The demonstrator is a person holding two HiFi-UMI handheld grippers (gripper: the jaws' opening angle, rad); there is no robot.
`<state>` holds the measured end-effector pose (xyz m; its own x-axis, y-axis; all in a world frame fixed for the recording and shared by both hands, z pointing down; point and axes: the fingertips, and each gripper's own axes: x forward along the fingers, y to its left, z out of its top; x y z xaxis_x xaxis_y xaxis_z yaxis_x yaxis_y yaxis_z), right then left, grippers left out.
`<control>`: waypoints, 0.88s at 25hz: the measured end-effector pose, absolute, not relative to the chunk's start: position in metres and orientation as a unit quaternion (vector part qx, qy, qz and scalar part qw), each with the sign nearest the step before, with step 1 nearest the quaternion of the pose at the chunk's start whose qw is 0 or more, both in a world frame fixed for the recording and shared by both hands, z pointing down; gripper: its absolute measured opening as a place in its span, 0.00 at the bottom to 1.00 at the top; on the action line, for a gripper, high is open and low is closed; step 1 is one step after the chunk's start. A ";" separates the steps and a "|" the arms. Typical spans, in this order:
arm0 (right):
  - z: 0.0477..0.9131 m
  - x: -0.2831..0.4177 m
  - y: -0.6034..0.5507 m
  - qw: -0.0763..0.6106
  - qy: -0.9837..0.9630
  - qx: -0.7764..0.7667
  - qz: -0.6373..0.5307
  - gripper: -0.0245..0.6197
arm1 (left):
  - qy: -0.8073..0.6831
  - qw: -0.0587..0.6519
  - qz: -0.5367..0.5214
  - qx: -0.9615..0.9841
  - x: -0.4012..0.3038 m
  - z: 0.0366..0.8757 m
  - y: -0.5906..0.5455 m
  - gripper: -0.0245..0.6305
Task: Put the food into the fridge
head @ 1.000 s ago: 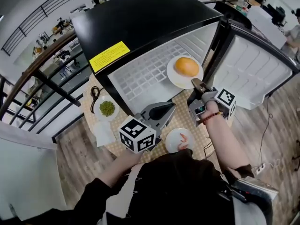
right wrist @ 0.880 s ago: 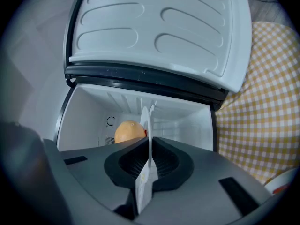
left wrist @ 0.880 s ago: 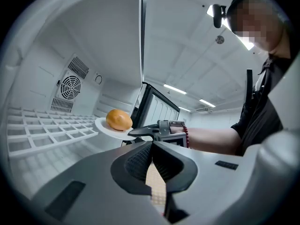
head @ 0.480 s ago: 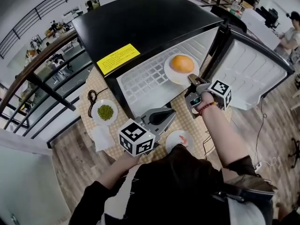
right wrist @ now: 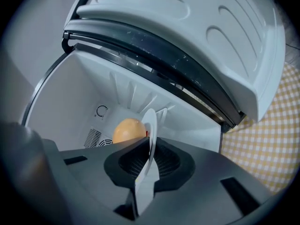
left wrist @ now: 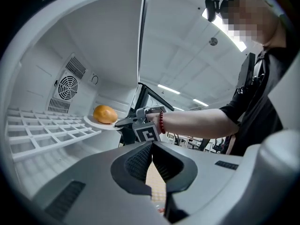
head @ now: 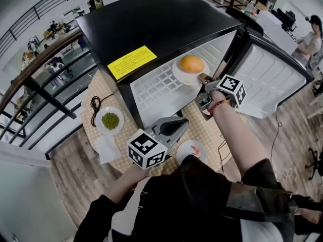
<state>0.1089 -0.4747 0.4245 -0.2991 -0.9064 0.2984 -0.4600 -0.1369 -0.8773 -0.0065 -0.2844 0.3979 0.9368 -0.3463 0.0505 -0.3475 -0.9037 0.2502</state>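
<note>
Right gripper [head: 203, 78], clamped on the rim of a white plate [head: 185, 78], is holding its round orange food [head: 192, 63] inside the open fridge [head: 151, 24], over the wire shelf [head: 156, 87]; left gripper [head: 176, 123], jaws together and empty, is hovering outside.

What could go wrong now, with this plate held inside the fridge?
The right gripper pinches the plate only by its rim, so it may tip and the round orange food could roll off. The plate is near the wire shelf's front edge; released here, it might slide out.
</note>
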 end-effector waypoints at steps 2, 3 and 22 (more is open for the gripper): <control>0.424 0.107 -0.478 0.210 0.622 -0.555 -0.511 0.08 | -0.178 0.131 0.001 0.975 -0.008 0.399 -0.284 0.06; 0.423 0.107 -0.480 0.207 0.623 -0.556 -0.509 0.08 | -0.179 0.132 0.000 0.975 -0.010 0.399 -0.284 0.06; 0.420 0.113 -0.506 0.140 0.651 -0.591 -0.456 0.10 | -0.192 0.138 -0.002 0.972 -0.020 0.406 -0.289 0.06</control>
<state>0.1129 -0.5061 0.4201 -0.2634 -0.8965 0.3562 -0.6415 -0.1130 -0.7588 -0.0203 -0.2888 0.4063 0.9265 -0.3729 0.0498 -0.3721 -0.8885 0.2686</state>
